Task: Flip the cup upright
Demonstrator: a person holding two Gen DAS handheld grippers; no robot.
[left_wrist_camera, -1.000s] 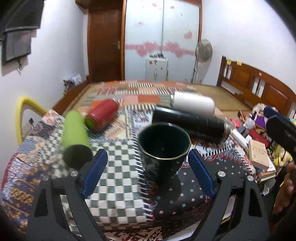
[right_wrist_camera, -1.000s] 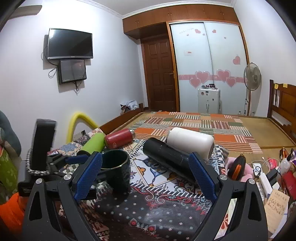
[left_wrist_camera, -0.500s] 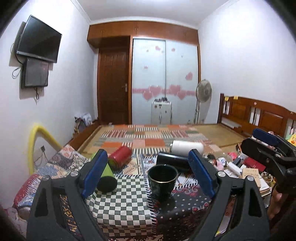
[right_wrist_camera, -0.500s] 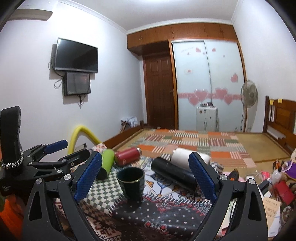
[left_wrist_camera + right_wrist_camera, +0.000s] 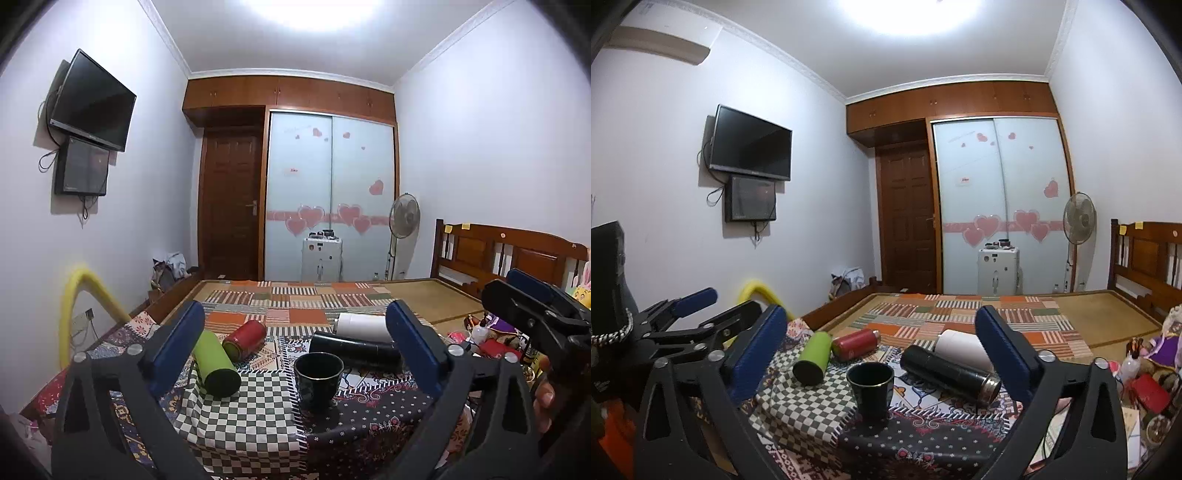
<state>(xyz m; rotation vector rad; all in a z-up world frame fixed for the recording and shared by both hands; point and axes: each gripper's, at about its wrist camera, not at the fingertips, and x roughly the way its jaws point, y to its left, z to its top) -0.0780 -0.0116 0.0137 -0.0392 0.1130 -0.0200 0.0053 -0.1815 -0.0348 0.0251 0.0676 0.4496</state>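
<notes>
Both hand-held grippers, left hand-held gripper (image 5: 295,343) and right hand-held gripper (image 5: 881,347), hang wide open, holding nothing. Risk: a careless sweep knocks the black flask (image 5: 951,373) rolling into the cup (image 5: 318,374), upright on the surface (image 5: 258,417), toppling it.

My left tool (image 5: 295,343) is spread wide with nothing between its fingers, and my right tool (image 5: 881,343) beside it is the same.

Glossy dark cup (image 5: 318,375) (gold-edged rim), patterned cloth tablecloth (image 5: 255,421), matt green bottle (image 5: 215,364)
</notes>
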